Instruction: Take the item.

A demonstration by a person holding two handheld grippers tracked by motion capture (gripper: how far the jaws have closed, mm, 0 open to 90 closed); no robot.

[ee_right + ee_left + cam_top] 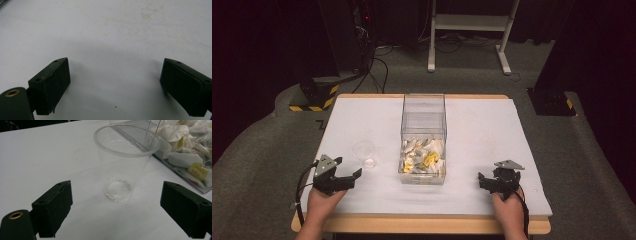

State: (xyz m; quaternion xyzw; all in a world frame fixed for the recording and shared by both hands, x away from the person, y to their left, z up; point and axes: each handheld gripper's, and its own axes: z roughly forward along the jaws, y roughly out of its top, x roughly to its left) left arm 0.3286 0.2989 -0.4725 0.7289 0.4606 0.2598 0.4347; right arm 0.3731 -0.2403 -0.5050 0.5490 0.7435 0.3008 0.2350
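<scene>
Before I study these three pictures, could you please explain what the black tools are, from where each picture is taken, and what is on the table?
A person holds a two-jaw tool in each hand: the left hand-held gripper and the right hand-held gripper. The high view looks down on the white table. The other two come from cameras riding on each gripper, looking along its black jaws. On the table stand an empty clear plastic cup, upright, and a clear box with tea bags inside. Both grippers are open and hold nothing.

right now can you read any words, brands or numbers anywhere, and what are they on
No text is readable.
Yellow tags on the tea bags in the clear box: red print, too blurred to read.
Clear cup: no print shows.
Left gripper and right gripper: no lettering visible.
</scene>
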